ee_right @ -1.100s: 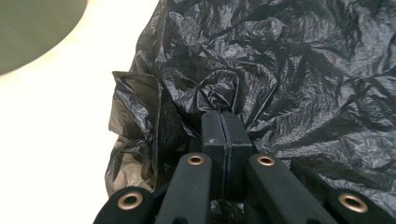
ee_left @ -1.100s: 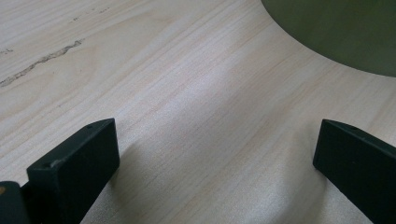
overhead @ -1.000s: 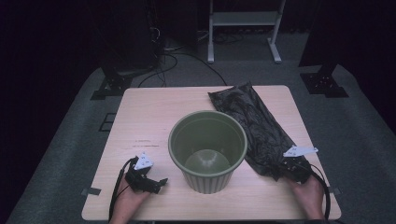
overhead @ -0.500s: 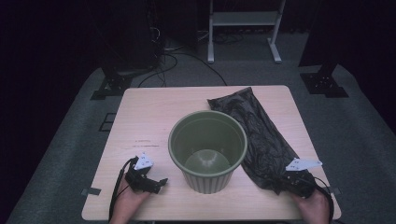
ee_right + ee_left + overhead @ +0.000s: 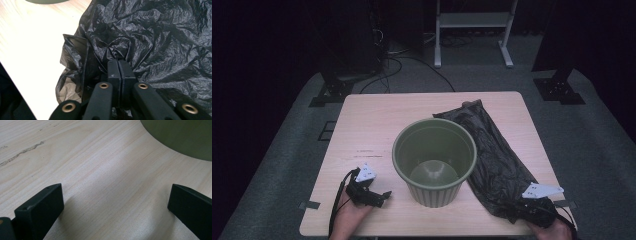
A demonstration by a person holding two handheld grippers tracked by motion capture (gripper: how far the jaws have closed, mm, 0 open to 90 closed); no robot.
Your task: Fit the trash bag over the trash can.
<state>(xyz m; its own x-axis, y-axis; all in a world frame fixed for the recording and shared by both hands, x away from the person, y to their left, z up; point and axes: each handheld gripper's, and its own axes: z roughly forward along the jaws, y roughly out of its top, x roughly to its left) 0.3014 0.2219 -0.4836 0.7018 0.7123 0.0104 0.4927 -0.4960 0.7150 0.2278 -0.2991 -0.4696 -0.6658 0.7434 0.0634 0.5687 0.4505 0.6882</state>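
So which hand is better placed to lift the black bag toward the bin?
Right. The right gripper has its fingers pinched on the black bag, though they have just eased slightly. The left gripper is open over bare table beside the green bin.

Wooden table [image 5: 377, 125] (pale), white rack [image 5: 472, 22] behind.

A bin [image 5: 434, 160] stands mid-surface [image 5: 372, 120]; a plastic bag [image 5: 492, 150] lies on the surface just right of it, reaching to the near right corner.
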